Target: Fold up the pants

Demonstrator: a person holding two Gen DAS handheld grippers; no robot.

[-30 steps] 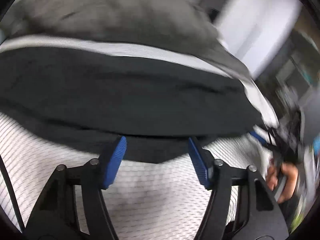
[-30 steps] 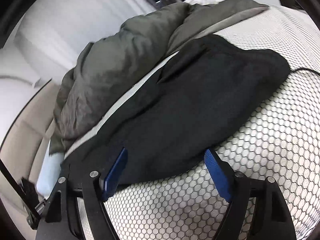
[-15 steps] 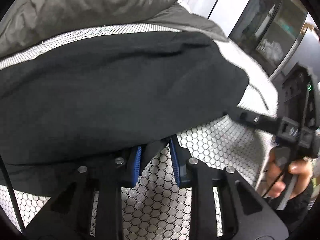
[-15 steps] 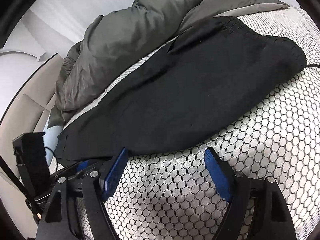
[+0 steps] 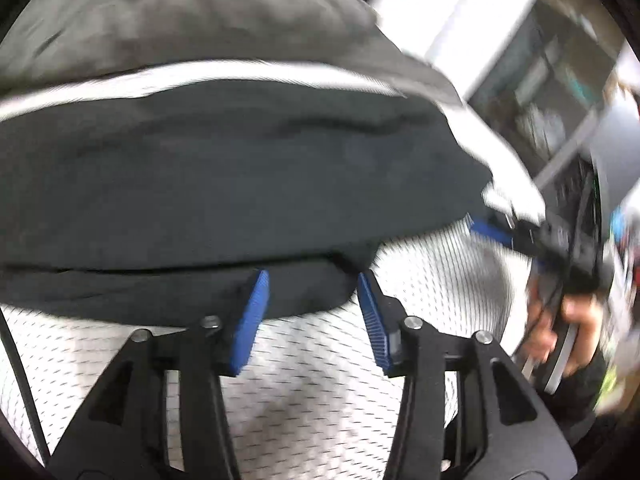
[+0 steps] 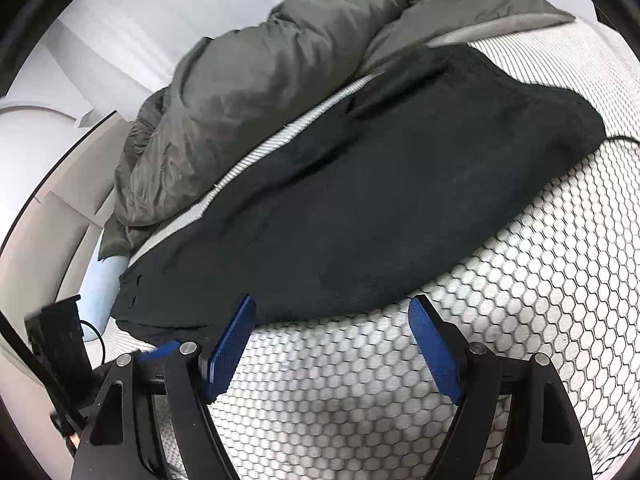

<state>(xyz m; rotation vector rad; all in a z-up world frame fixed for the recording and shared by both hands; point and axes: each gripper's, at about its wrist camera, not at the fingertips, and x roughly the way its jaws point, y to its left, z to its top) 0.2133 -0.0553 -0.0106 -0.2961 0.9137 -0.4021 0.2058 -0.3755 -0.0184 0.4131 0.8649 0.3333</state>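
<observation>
Pants [image 5: 240, 184] lay limp and soft on the bed [image 6: 520, 320]; left claw [image 5: 312, 308], just reopened, straddled their near hem unclamped; right claw [image 6: 332, 344] gaped empty.

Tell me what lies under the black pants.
The black pants lie flat on a white honeycomb-patterned mattress cover, which shows along their near edge. Behind them sits a bunched grey duvet. Whatever is directly beneath the fabric is covered and cannot be seen.
</observation>
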